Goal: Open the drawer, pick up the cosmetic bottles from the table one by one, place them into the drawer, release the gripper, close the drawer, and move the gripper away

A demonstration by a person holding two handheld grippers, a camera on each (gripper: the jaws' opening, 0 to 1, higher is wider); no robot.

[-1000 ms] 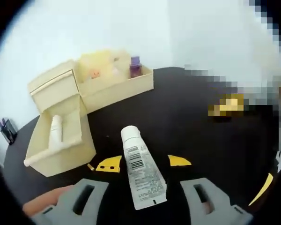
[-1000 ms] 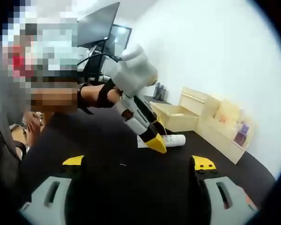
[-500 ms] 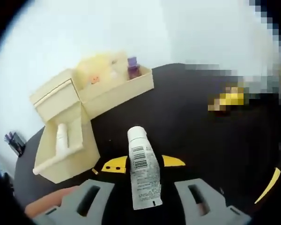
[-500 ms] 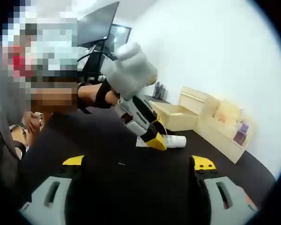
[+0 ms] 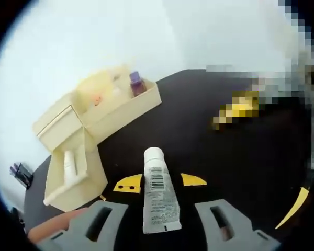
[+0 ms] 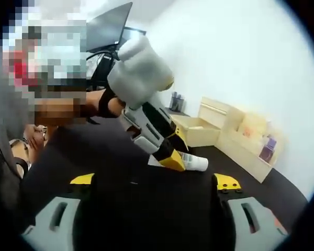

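Black tabletop (image 5: pixel 199 120) now lies under the white barcoded cosmetic tube (image 5: pixel 158 191), newly lifted by the clenched left tongs (image 5: pixel 160 182); the open cream drawer (image 5: pixel 76 167) waits at nine o'clock, while the right tongs (image 6: pixel 154 182) gape, released.

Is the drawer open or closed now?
Open. The drawer is pulled out from its box, and a white bottle lies inside it.

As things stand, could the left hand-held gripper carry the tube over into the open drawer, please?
Probably yes. The left hand-held gripper holds the tube, the drawer stands open beside it with one bottle inside, and bare table lies between.
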